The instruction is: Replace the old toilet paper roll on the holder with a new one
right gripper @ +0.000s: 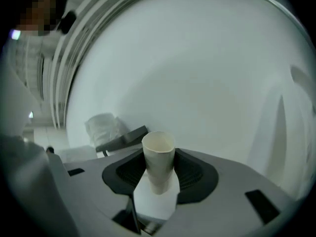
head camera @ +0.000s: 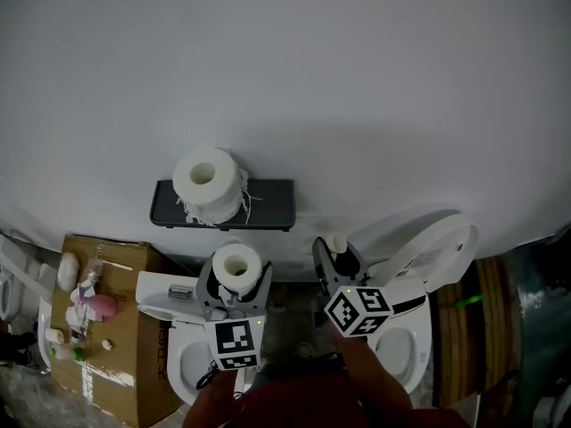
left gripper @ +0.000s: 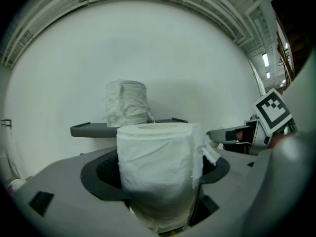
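Observation:
A black wall shelf (head camera: 270, 202) carries a ragged white toilet paper roll (head camera: 208, 184) standing on end. Just below it, my left gripper (head camera: 236, 279) is shut on a full white toilet paper roll (head camera: 237, 264), held upright. In the left gripper view that roll (left gripper: 158, 167) fills the jaws, with the shelf (left gripper: 86, 129) and its ragged roll (left gripper: 126, 102) behind. To the right, my right gripper (head camera: 335, 257) is shut on a bare cardboard tube (head camera: 335, 242). The tube (right gripper: 158, 162) stands upright between the pads, and the shelf (right gripper: 123, 137) lies to its left.
A plain white wall fills the background. A cardboard box (head camera: 98, 328) with small items on top sits at the left. A white toilet with its lid raised (head camera: 428, 257) is at the right. Another white toilet (head camera: 174, 355) lies under the left gripper.

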`<state>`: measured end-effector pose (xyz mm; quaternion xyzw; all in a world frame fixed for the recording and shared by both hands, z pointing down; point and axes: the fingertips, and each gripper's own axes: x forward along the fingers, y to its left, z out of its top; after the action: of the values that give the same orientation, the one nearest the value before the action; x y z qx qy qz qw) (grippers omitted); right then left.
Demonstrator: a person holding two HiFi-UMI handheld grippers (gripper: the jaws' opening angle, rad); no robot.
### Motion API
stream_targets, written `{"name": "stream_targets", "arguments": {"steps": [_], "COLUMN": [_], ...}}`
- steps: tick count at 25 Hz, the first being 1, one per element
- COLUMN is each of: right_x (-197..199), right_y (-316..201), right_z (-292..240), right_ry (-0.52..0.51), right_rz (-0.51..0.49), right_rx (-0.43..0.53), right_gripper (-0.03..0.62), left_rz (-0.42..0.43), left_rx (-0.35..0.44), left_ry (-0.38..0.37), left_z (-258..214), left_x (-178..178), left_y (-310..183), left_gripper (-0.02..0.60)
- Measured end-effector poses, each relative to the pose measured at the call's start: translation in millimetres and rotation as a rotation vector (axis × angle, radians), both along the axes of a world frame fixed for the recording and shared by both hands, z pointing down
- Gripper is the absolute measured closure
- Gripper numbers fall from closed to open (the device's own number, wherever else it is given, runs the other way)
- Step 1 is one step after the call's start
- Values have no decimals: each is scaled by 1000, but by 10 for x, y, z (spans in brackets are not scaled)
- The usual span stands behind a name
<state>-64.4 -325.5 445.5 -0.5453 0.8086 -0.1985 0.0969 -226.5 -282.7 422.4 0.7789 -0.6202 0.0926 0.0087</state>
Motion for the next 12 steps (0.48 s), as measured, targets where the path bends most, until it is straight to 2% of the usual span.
{"name": "stream_targets", "arguments": {"steps": [3,5,7,12], "right_x": [-82,-131,-178,-211], "right_y": [145,219,267,312], "right_z": [-52,-54,-28,22], "right_ry": [389,530,560,556], "right_rz": [27,33,21,5], "right_rx": [13,20,14,10], "right_gripper": [407,407,408,408], "left_rz": [2,1,1,0], "left_rx": [-5,-10,-16,-21], "left_ry": [-7,-10,-11,-12], "left_z": [34,61,86,102], "left_x": [28,37,43,53], "left_y": [12,16,17,17], "left_gripper": [149,149,149,149]}}
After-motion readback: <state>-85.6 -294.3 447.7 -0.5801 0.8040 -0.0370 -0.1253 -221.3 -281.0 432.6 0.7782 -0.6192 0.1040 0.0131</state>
